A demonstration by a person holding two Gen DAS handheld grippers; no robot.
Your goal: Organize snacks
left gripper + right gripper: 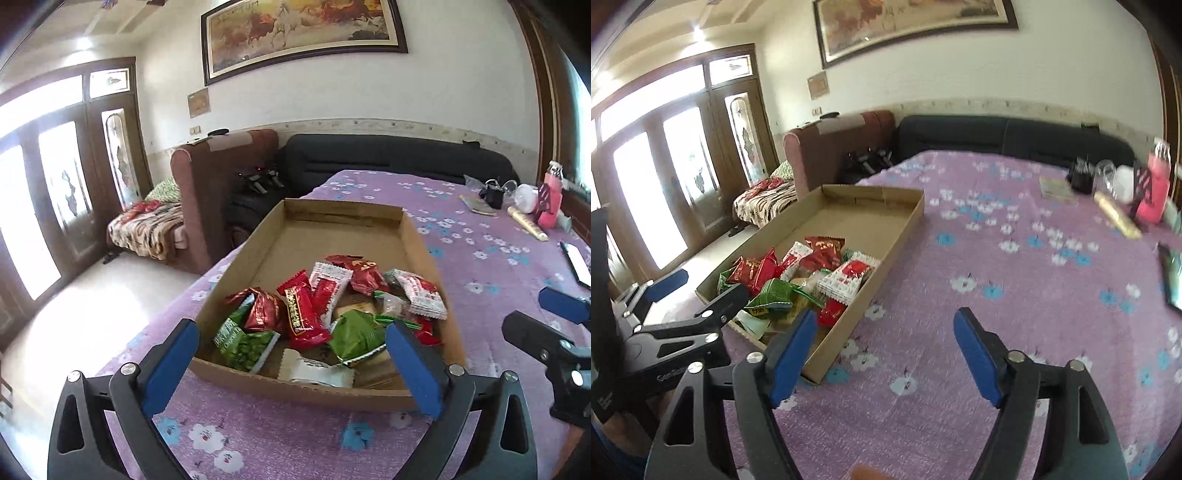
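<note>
Left wrist: both grippers' fingers wide, empty, w/ snack box [424, 240] on floral cloth [480, 266].

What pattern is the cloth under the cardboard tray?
Purple tablecloth printed with small white and blue flowers; clearest in the right wrist view.

matt cardboard tray [421, 236], glossy plastic snack wrappers [306, 314], woven floral tablecloth [480, 229].

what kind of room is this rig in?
Most likely a home living room: a dark sofa along the wall, a large framed painting above it, and a table with a purple floral cloth holding a cardboard tray of snacks.
</note>
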